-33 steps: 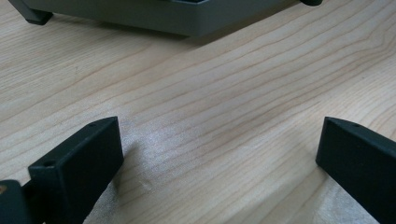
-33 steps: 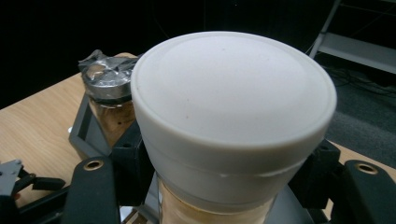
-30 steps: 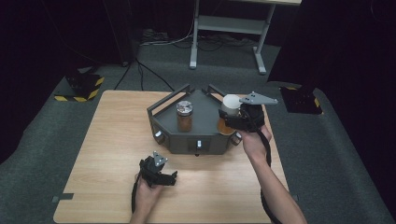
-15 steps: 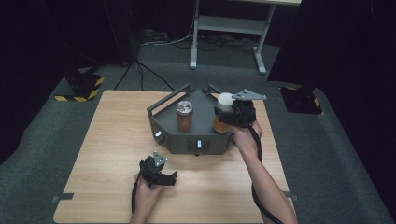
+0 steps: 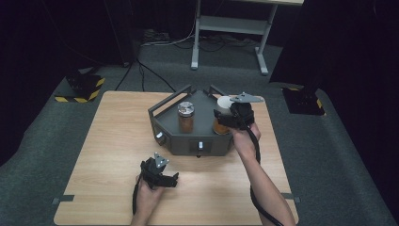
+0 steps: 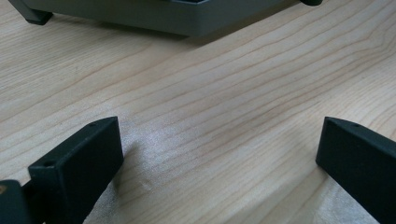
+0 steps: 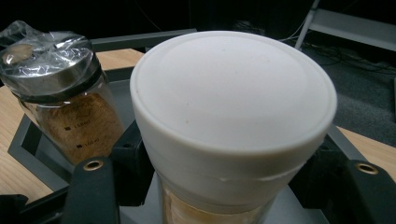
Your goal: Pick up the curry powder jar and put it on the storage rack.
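Resting on the pale wooden counter [image 5: 108,155] near its front edge, the left tool [image 5: 160,175] has its black jaws spread wide with only bare wood grain between them, well short of the dark grey angular tray [image 5: 197,141]. On that tray stands a glass jar of brown powder with a silver metal lid [image 5: 186,117]. Just beside it, the right tool [image 7: 224,186] is clenched around the white-lidded glass jar [image 7: 233,116], jaws flanking its body below the lid.
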A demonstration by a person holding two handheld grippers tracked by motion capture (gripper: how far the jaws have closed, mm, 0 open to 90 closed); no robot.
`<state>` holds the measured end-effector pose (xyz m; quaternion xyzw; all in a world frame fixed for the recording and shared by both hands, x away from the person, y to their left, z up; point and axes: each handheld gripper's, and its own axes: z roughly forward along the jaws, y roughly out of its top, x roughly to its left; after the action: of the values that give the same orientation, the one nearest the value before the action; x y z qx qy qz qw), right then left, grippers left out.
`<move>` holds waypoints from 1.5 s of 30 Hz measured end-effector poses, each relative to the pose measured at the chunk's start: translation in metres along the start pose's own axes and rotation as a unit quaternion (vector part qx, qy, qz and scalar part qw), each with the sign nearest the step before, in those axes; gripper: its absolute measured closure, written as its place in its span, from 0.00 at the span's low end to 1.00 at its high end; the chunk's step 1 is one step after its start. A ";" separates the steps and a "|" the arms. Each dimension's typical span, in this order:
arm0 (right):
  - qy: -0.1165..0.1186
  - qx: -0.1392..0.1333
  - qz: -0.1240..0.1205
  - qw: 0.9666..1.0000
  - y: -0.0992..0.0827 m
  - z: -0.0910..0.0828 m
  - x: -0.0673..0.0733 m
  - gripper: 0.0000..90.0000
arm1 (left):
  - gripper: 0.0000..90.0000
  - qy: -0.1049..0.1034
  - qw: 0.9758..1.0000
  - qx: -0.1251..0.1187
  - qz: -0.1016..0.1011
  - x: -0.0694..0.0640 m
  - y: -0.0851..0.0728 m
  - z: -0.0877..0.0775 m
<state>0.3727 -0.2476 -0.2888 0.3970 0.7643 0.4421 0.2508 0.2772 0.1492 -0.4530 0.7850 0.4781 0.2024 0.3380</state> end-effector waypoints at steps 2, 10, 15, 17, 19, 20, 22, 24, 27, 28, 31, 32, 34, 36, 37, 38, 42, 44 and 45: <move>0.000 0.001 0.000 1.000 -0.001 0.001 0.000 0.39 | 0.01 0.000 1.000 0.000 0.000 0.000 0.000 0.000; 0.004 -0.004 0.003 1.000 -0.004 0.001 -0.002 0.39 | 0.01 0.000 1.000 0.000 0.000 0.000 0.000 0.000; 0.007 0.000 0.004 1.000 -0.002 0.001 -0.003 0.39 | 0.01 0.000 1.000 0.000 0.000 0.000 0.000 0.000; 0.007 0.002 0.004 1.000 -0.001 0.002 -0.003 0.39 | 0.01 0.000 1.000 0.000 0.000 0.000 0.000 0.000; 0.007 0.003 0.004 1.000 -0.001 0.002 -0.003 0.39 | 0.01 0.000 1.000 0.000 0.000 0.000 0.000 0.000; 0.007 0.003 0.004 1.000 -0.001 0.002 -0.003 0.39 | 0.01 0.000 1.000 0.000 0.000 0.000 0.000 0.000; 0.008 0.002 0.004 1.000 -0.001 0.002 -0.004 0.39 | 0.01 0.000 1.000 0.000 0.000 0.000 0.000 0.000; 0.009 0.002 0.005 1.000 -0.001 0.001 -0.004 0.39 | 0.01 0.000 1.000 0.000 0.000 0.000 0.000 0.000; 0.011 0.002 0.007 1.000 -0.001 0.002 -0.005 0.38 | 0.01 0.000 1.000 0.000 0.001 0.000 0.000 0.000; 0.012 0.000 0.009 1.000 -0.002 0.002 -0.006 0.36 | 0.01 0.000 1.000 0.000 0.000 0.000 0.000 0.000; 0.014 -0.006 0.024 1.000 -0.004 0.003 -0.007 0.28 | 0.01 0.001 1.000 0.000 0.001 0.000 0.000 0.000; 0.013 -0.006 0.028 1.000 -0.005 0.004 -0.007 0.24 | 0.01 0.001 1.000 0.000 0.001 0.000 0.000 0.000; 0.009 -0.005 0.028 1.000 -0.005 0.005 -0.006 0.19 | 0.01 0.000 1.000 0.000 0.001 0.000 0.000 0.000; 0.006 -0.004 0.028 1.000 -0.006 0.005 -0.005 0.16 | 0.01 0.000 1.000 0.000 0.000 0.000 0.000 0.000; 0.006 -0.005 0.028 1.000 -0.007 0.005 -0.005 0.15 | 0.01 0.000 1.000 0.000 0.000 0.000 0.000 0.000; 0.008 -0.005 0.028 1.000 -0.007 0.005 -0.006 0.14 | 0.01 0.000 1.000 0.000 0.000 0.000 0.000 0.000; 0.012 -0.009 0.028 0.999 -0.010 0.003 -0.007 0.11 | 0.01 0.000 1.000 0.000 0.000 0.000 0.000 0.000; 0.013 -0.011 0.024 1.000 -0.012 0.001 -0.008 0.11 | 0.01 0.000 1.000 0.000 0.000 0.000 0.000 0.000; 0.015 -0.013 0.023 1.000 -0.013 0.000 -0.008 0.11 | 0.01 0.000 1.000 0.000 0.000 0.000 0.000 0.000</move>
<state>0.3722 -0.2583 -0.2997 0.4043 0.7530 0.4631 0.2346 0.2772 0.1492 -0.4530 0.7851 0.4780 0.2024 0.3379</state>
